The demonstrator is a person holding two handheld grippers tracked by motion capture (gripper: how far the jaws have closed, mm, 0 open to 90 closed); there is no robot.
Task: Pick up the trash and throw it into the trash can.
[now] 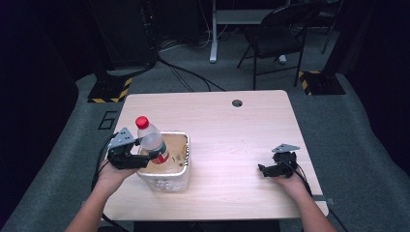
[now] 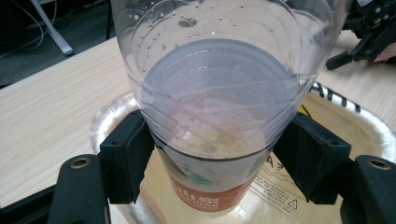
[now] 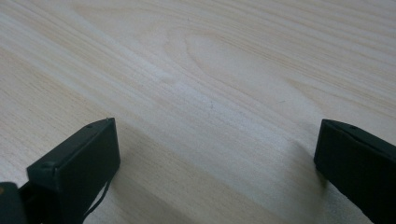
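Observation:
A clear plastic bottle with a red cap and a red label stands tilted over a translucent plastic tub on the table's left half. My left gripper is shut on the bottle's lower body. In the left gripper view both black pads press the bottle from either side, and the tub's rim curves below it. My right gripper rests low on the table at the right, open. In the right gripper view its jaws stand wide apart over bare wood, and the right gripper holds nothing.
The wooden table has a cable hole near its far edge. A black chair and a desk leg stand on the grey carpet beyond. Yellow-striped stand bases sit off the far corners.

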